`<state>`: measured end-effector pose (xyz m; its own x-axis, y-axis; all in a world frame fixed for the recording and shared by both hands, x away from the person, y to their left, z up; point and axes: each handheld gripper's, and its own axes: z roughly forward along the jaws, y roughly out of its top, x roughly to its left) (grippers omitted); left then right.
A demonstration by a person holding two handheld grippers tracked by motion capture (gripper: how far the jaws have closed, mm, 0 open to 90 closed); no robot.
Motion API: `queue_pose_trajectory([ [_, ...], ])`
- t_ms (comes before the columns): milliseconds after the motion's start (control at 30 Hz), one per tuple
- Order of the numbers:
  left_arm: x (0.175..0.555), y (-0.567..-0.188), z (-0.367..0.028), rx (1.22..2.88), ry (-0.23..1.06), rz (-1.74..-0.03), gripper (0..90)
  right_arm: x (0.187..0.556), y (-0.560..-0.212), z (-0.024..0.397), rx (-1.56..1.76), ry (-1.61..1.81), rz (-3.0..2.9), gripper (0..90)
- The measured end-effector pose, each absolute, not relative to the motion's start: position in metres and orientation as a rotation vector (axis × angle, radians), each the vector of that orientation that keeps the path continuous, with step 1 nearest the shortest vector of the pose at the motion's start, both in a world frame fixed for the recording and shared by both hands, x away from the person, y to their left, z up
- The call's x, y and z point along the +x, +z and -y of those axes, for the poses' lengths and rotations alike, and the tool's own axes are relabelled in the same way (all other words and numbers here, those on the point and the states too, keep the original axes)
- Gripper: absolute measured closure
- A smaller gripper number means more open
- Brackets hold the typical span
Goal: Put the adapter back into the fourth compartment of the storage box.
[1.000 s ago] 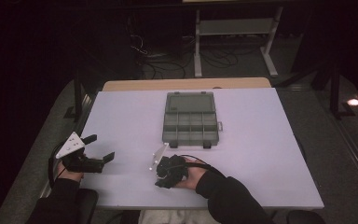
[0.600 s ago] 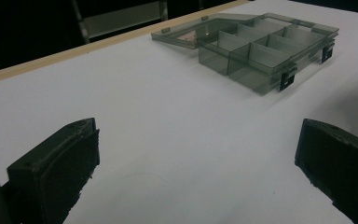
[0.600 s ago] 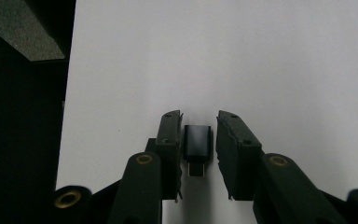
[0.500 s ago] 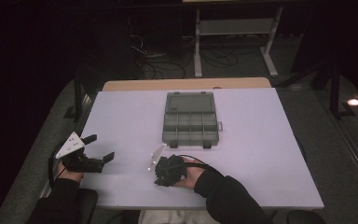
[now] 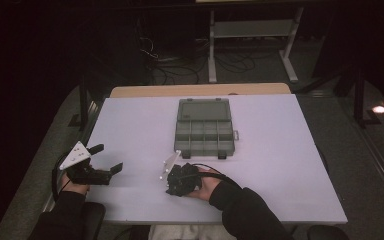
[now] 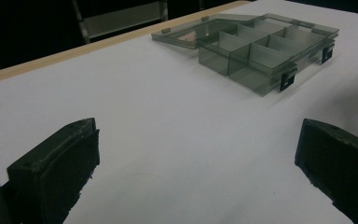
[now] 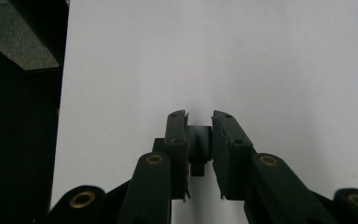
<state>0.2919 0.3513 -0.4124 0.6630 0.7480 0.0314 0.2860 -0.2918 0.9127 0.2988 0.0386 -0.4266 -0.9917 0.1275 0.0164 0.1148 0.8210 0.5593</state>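
Note:
A grey see-through compartment box (image 5: 203,131) lies open in the middle of the white table (image 5: 290,165), its lid flat behind it. It looks empty in the left gripper view (image 6: 261,51). My left gripper (image 5: 106,158) rests open near the table's left front edge; its jaws (image 6: 196,177) stand wide apart over bare table, pointing toward the box. My right gripper (image 5: 178,180) lies in front of the box. In the right gripper view it (image 7: 199,135) is shut on a small black piece (image 7: 199,140) just above the table.
A wooden strip (image 5: 200,90) runs along the table's far edge. Beyond it stand a metal rack (image 5: 252,30) and loose cables (image 5: 180,65) on the dark floor. The table's left edge drops to grey carpet (image 7: 23,42).
My right gripper has shifted slightly to the left in front of the box. The left gripper has stayed put.

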Motion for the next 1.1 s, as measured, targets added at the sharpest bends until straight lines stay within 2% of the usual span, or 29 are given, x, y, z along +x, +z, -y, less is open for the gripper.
queue_pose_trajectory([
  [1100, 0.292, -0.412, -0.352, 1.858, 0.576, -0.823, 0.0, 0.316, -0.380, -0.007, 0.280, 1.065, -2.848, 75.3],
])
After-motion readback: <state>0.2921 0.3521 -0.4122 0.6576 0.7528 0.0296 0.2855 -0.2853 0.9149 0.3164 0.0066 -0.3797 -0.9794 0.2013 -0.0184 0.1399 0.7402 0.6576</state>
